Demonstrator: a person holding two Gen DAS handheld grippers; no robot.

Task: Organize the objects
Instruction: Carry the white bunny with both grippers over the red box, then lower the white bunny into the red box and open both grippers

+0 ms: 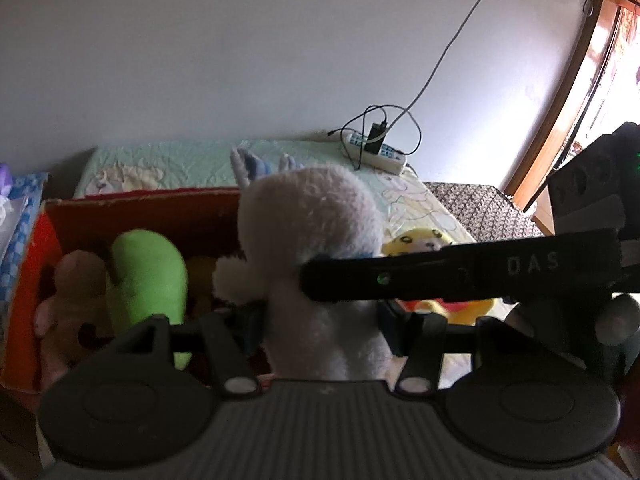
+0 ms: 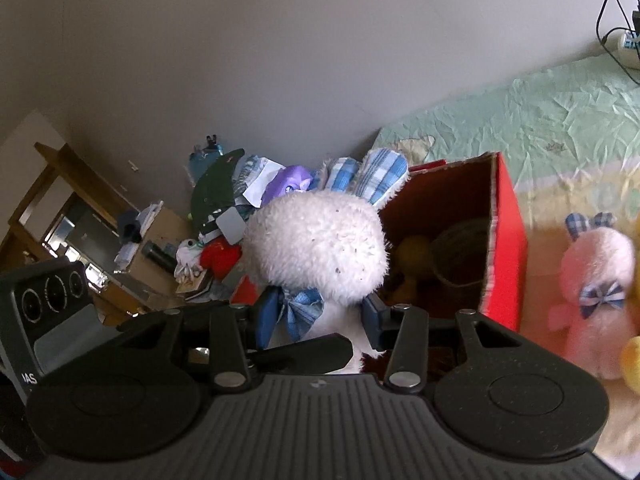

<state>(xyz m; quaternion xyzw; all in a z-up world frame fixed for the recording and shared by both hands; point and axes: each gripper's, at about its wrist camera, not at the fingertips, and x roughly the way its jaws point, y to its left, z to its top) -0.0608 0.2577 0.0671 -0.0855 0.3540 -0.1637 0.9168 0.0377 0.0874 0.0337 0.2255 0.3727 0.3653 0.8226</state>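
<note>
A white plush bunny [image 2: 316, 240] with blue plaid ears and a blue bow is held above the near edge of an open red box [image 2: 508, 232]. My right gripper [image 2: 320, 312] is shut on its neck, blue pads on either side. In the left wrist view the same bunny [image 1: 312, 216] shows from behind, with my left gripper [image 1: 322, 320] shut on its body. One of the right gripper's fingers [image 1: 440, 276] crosses in front of it. Inside the red box [image 1: 132, 208] lie a green plush [image 1: 148, 272] and a pinkish plush [image 1: 68, 292].
A pink bunny [image 2: 596, 280] and a yellow plush [image 1: 424, 244] lie on the patterned bed sheet [image 2: 560, 120] right of the box. A power strip [image 1: 376, 150] with cables sits at the bed's far edge. Clutter [image 2: 224, 208] is piled left of the box beside a wooden desk [image 2: 60, 184].
</note>
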